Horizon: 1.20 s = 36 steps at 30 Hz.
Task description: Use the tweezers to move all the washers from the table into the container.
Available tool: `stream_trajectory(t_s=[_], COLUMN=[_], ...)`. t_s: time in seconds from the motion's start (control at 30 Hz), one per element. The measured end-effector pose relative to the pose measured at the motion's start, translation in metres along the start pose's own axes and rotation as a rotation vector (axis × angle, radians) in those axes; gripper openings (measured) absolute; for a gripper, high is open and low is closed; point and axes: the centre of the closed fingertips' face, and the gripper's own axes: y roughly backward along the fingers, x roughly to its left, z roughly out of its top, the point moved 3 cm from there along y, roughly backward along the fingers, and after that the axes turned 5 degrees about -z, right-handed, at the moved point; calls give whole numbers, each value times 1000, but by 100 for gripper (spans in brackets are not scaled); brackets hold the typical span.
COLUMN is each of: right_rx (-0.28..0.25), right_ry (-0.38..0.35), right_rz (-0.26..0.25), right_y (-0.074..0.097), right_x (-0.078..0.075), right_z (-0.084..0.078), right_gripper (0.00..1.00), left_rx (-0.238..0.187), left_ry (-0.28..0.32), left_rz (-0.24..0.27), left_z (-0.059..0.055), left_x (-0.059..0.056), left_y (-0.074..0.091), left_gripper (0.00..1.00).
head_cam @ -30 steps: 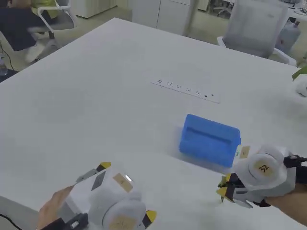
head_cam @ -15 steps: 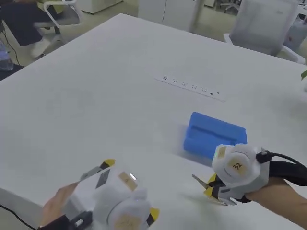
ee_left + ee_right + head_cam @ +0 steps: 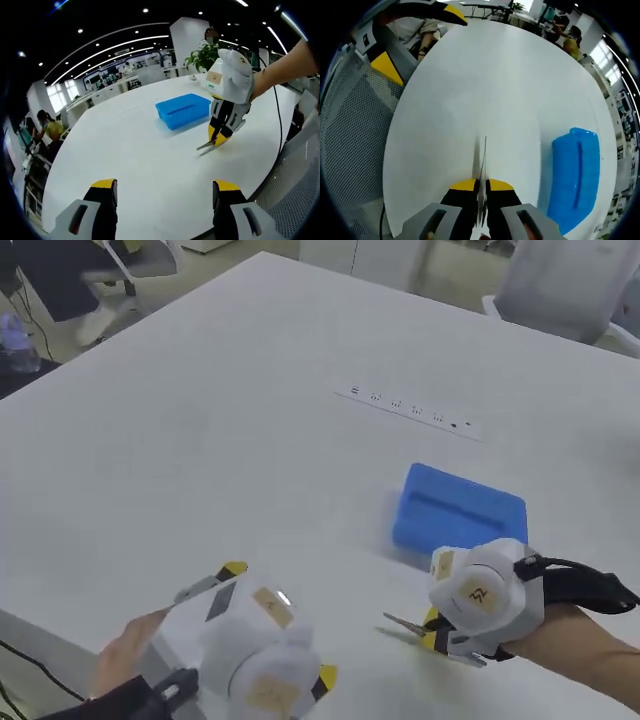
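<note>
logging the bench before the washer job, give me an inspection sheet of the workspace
surface: white table
job's things: blue container on the table; tweezers point away from it
clutter: nothing seen
grippers: right gripper shut on the tweezers; left gripper open, holding nothing
cables: black cable off the right gripper; socket strip set in the table
surroundings: office chair beyond the table's far edge
</note>
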Motion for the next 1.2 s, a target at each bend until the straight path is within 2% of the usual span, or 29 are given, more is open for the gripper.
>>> stream_trajectory(t_s=[0.3, 0.37, 0.43, 0.47, 0.5, 0.6, 0.63, 0.67, 0.73, 0.8, 0.87, 0.97, 1.07, 1.2], right_rx=[-8, -17, -30, -57, -61, -108, -161, -179, -281, -372, -404, -432, -431, -467], right_ry=[13, -31, -54, -66, -85, -214, -286, -311, -504, -655, -761, -854, -926, -982], right_rz=[-4, -27, -21, -48, -59, -107, -135, -143, -205, -235, -284, -382, -441, -460], right_y=[0, 1, 3, 7, 9, 26, 36, 40, 66, 86, 103, 123, 137, 151], right_x=[0, -2, 0, -2, -2, -2, -1, 0, 2, 9, 18, 26, 35, 49], right_z=[1, 1, 2, 5, 6, 9, 12, 13, 13, 9, -4, -25, -41, -47], right_gripper=[4, 7, 8, 8, 8, 13, 13, 13, 15, 18, 23, 31, 43, 51], left_rx=[7, 9, 8, 7, 5, 2, -6, -8, -11, -29, -58, -72, -101, -130], left_ry=[-6, -8, -8, -7, -6, -1, 1, 2, 9, 14, 20, 29, 28, 53], left_rz=[-6, -6, -9, -11, -12, -19, -21, -25, -42, -56, -80, -113, -128, -150], left_z=[-1, -1, -1, -1, -1, 0, 1, 1, 2, 5, 10, 13, 19, 25], left_x=[-1, -1, -1, -2, -2, -3, -3, -3, -5, -7, -10, -13, -15, -13], left_y=[-1, -1, -1, -1, -1, 0, 0, 0, 0, 2, 4, 6, 10, 15], left_gripper=[79, 79, 79, 79, 79, 80, 80, 80, 81, 81, 83, 85, 86, 91])
